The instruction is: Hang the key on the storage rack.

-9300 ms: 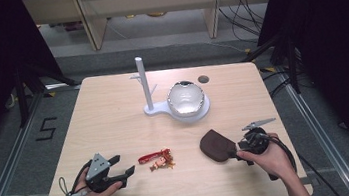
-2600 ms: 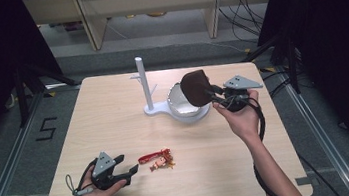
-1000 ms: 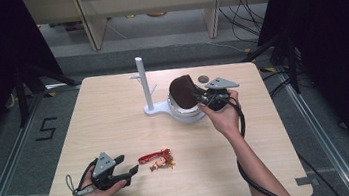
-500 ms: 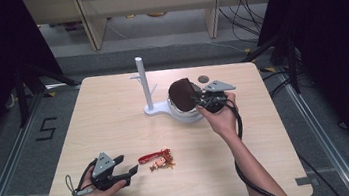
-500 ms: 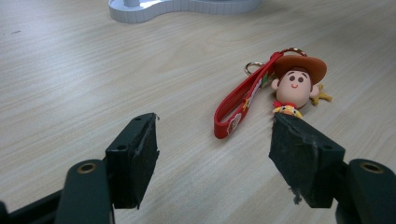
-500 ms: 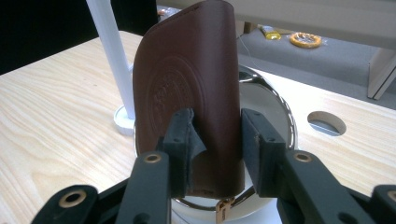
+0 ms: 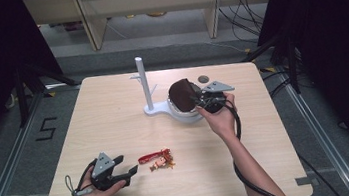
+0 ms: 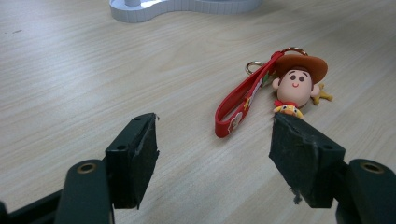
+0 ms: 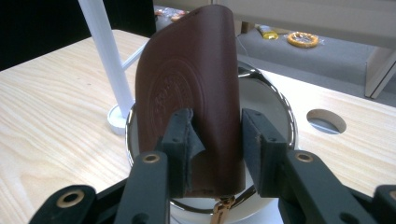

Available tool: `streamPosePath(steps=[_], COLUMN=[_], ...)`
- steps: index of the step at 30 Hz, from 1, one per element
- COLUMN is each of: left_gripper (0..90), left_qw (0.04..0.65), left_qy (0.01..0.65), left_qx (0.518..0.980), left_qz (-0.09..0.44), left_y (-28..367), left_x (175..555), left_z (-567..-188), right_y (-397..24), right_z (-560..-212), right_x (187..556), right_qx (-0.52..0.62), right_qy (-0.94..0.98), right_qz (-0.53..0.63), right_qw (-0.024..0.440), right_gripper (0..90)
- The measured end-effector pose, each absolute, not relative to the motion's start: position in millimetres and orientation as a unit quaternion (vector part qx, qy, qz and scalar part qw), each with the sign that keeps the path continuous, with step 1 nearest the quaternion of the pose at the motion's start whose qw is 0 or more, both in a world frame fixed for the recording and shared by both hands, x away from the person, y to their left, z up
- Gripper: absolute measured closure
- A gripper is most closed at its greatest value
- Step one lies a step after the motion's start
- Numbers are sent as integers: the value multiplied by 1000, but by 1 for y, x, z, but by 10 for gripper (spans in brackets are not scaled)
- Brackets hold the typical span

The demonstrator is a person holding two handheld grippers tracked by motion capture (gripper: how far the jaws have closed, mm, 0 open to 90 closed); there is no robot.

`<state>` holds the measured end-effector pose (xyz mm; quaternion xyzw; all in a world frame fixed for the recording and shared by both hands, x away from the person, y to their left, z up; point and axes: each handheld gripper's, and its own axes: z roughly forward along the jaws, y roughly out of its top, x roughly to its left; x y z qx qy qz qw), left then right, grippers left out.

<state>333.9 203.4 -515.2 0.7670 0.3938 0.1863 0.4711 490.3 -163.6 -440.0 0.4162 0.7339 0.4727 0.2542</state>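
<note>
Two grippers work over the desk (image 7: 114, 115): the left gripper (image 7: 121, 174) rests near the front edge with its jaws apart and empty, a cowboy keychain (image 8: 285, 88) lying just ahead. Further right, the right gripper (image 7: 197, 102) clamps a brown leather pouch (image 9: 196, 88) over the white bowl (image 9: 275, 107). Smooth, embossed with a round seal, the pouch stands on end, its long axis nearly upright, rounded end up.

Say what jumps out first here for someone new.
The brown leather pouch, pinched upright in the right gripper over the white bowl beside the white post at the table's far middle. Next, the cowboy keychain with its red strap lying near the front edge, just ahead of the left gripper, whose jaws stand open and empty.
</note>
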Motion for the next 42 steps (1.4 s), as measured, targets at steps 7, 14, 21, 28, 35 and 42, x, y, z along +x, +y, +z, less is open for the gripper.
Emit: streamPosePath(steps=[7, 14, 21, 28, 35, 42], left_gripper=[314, 314, 313, 312, 309, 300], left_qw=[472, 470, 470, 472, 474, 469], left_qy=[392, 393, 394, 388, 387, 378], left_qx=[768, 768, 768, 769, 770, 777], left_qz=[186, 187, 187, 185, 184, 184], left_y=[204, 204, 203, 203, 201, 198], left_x=[334, 334, 333, 333, 332, 333], left_z=[-516, -516, -515, -515, -513, -508], right_y=[-162, -162, -162, -171, -182, -195], right_z=[-440, -445, -444, -433, -424, -423], right_x=[493, 494, 495, 489, 477, 466], right_qx=[415, 411, 412, 410, 407, 415], right_qy=[736, 739, 747, 741, 742, 747], right_qz=[473, 467, 460, 465, 463, 460], right_qw=[250, 258, 245, 257, 263, 242], right_gripper=[649, 638, 529, 554, 724, 848])
